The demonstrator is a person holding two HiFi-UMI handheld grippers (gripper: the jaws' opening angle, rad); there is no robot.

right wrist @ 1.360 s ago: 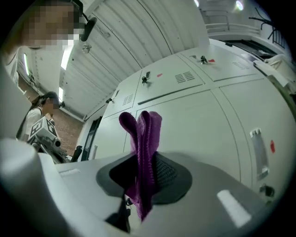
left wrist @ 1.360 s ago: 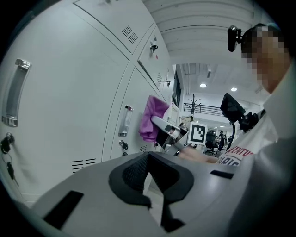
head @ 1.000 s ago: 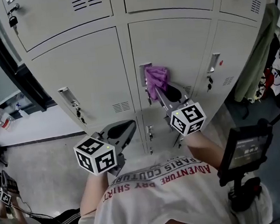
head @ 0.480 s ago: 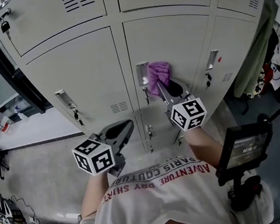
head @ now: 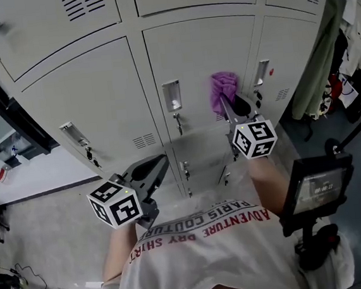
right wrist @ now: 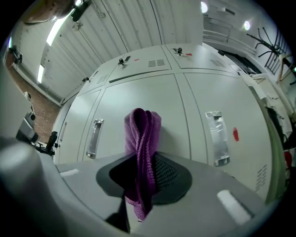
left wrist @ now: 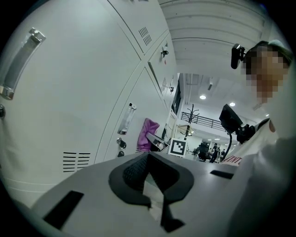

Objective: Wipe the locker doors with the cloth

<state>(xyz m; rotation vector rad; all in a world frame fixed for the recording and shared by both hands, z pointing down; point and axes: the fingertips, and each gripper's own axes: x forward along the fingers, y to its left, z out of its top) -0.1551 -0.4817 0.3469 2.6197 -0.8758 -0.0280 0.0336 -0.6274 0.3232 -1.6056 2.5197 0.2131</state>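
**Purple cloth clamped in the right gripper, against the middle locker door**

The right gripper has its jaws closed on a bunched purple cloth. The fabric fills the gap between the dark pads, rises above them in a folded wad and hangs out below. In the head view the right gripper reaches up and the cloth lies against the middle locker door. It sits to the right of that door's recessed handle and just left of the next door's handle.

The left gripper is closed with nothing between its pads. It is held low, well apart from the cloth, with its tips toward the lower lockers.

Readable writing is only on the person's white shirt, where "ADVENTURE" and "PARIS" show in red, upside down to the camera.

The right gripper view shows the cloth head-on and a small red mark beside the right-hand handle. The left gripper view shows the cloth edge-on against the door, with the right gripper's marker cube behind it. Only the head view takes in the louvred vent, the dark screen on a stand and the green garment hanging at the right.
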